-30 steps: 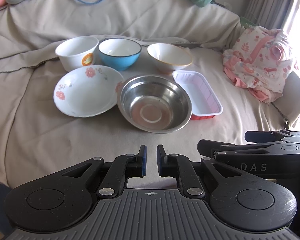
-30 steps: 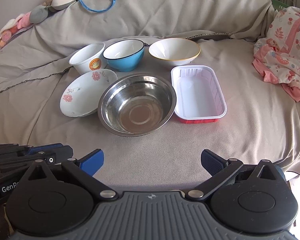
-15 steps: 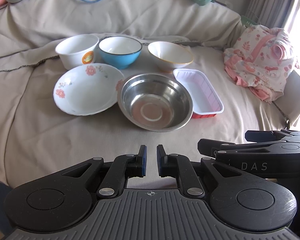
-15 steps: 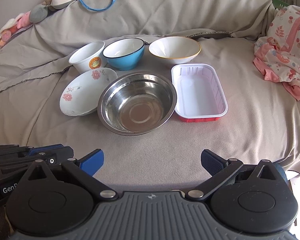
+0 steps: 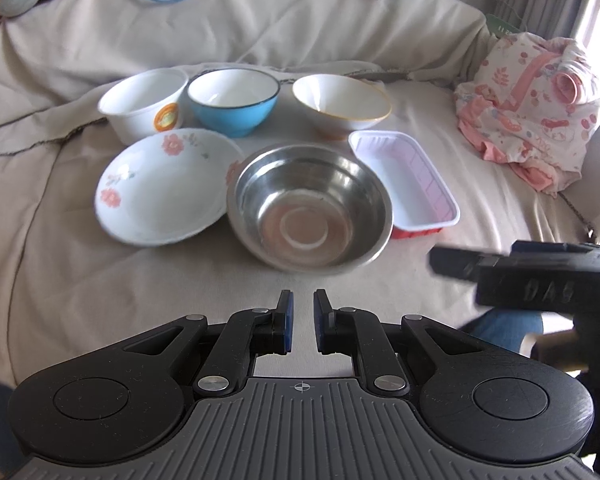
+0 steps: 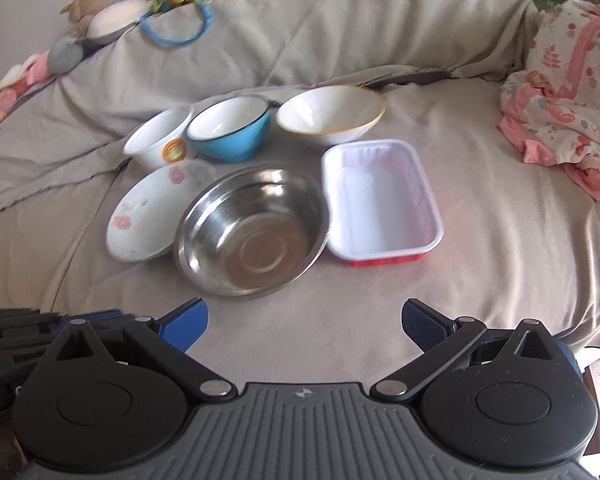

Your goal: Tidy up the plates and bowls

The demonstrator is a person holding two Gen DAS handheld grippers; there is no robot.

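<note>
On the beige bed cover lie a steel bowl, a flowered white plate to its left and a white tray with a red base to its right. Behind them stand a white cup-bowl, a blue bowl and a gold-rimmed white bowl. My left gripper is shut and empty, short of the steel bowl. My right gripper is open and empty, also short of it.
A pink flowered cloth bundle lies at the right. Soft toys and a blue ring sit on the raised back. The right gripper's body crosses the left wrist view at the right.
Both grippers have come closer to the dishes, which now look larger and lower in both views. Neither gripper's jaws changed.
</note>
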